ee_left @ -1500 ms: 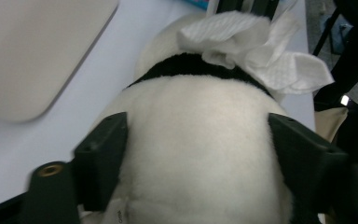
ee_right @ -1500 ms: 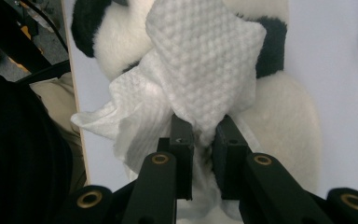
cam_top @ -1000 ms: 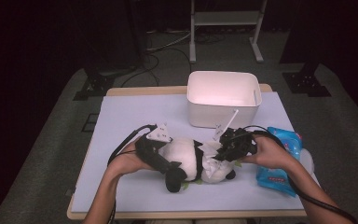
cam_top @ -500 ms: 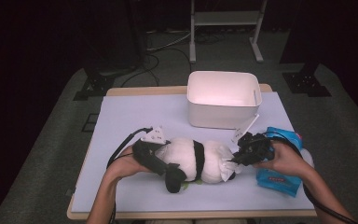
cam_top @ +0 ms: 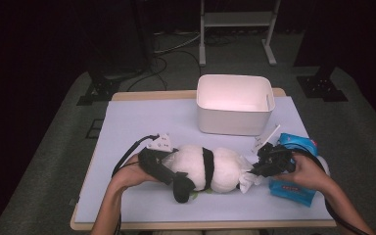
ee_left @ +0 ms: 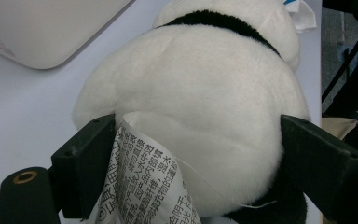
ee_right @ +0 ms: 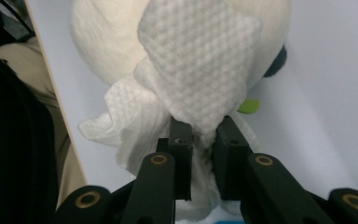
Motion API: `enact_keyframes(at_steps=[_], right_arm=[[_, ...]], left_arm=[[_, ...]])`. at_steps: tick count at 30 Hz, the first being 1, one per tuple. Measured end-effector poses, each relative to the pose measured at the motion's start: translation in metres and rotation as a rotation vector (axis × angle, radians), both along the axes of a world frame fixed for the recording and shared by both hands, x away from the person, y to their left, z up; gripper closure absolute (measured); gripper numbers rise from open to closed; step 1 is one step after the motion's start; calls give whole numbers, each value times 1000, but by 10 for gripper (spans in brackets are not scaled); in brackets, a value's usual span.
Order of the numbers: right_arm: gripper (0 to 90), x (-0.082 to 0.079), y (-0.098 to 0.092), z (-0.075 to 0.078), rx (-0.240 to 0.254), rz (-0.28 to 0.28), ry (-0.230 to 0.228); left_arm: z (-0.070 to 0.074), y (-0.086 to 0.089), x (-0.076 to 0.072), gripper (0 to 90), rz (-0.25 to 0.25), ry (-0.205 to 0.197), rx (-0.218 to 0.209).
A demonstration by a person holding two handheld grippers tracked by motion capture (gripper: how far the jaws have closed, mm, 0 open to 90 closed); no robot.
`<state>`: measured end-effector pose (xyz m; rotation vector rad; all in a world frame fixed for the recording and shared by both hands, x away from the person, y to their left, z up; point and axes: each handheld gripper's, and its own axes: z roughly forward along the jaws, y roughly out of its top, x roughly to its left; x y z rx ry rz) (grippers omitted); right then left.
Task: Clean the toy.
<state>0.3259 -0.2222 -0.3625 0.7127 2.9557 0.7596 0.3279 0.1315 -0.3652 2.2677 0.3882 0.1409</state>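
Near the table's front edge lies a plush panda (cam_top: 210, 169) on its side. The left gripper (ee_left: 191, 154) has its jaws spread around the rump, apparently to steady it, while the right gripper (ee_right: 200, 140) pinches a wet wipe (ee_right: 200, 70) against the toy, probably to clean it. The blue wipe packet (cam_top: 293, 183) sits beside it toward the right edge; farther back stands a white tub (cam_top: 235, 105).
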Motion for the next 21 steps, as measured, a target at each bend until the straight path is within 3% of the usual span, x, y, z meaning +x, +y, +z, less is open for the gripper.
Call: enact_keyframes(at_steps=[5,13,21], right_arm=[[785,-1,12,13,29,32,-31],[786,1,53,25,6,114,-80],[786,5,80,31,5,160,-97]], left_arm=[[-1,-4,0,147,5,2,-13],[-1,-7,0,147,15,-5,-10],[-1,-11,-1,146,19,-12,-14]])
